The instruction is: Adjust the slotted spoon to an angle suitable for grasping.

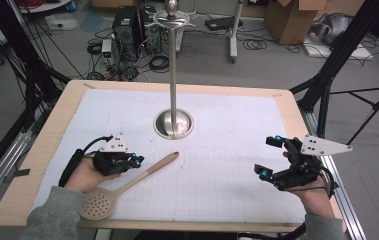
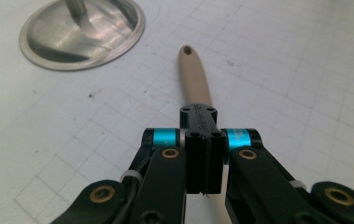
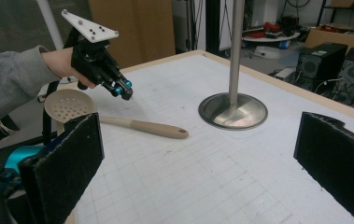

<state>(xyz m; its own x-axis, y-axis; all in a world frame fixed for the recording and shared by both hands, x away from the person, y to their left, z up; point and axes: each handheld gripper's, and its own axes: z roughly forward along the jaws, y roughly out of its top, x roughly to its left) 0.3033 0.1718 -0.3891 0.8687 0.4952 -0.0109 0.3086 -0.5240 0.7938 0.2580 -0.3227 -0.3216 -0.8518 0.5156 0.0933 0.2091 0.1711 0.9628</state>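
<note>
The left hand-held gripper (image 1: 136, 161) is hovering clenched and empty just above the slotted spoon (image 1: 127, 185), which is lying flat on the counter (image 1: 42, 150) before the metal stand (image 1: 173, 120). The right hand-held gripper (image 1: 271, 157) is waiting released, well apart.

Skimmer (image 1: 127, 187) on table (image 1: 57, 130) front-left, stand (image 1: 173, 122) behind it at centre, left tool (image 1: 136, 161) above skimmer.

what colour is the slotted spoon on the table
Beige, handle and perforated bowl alike; the slotted spoon shows best in the right gripper view.
</note>
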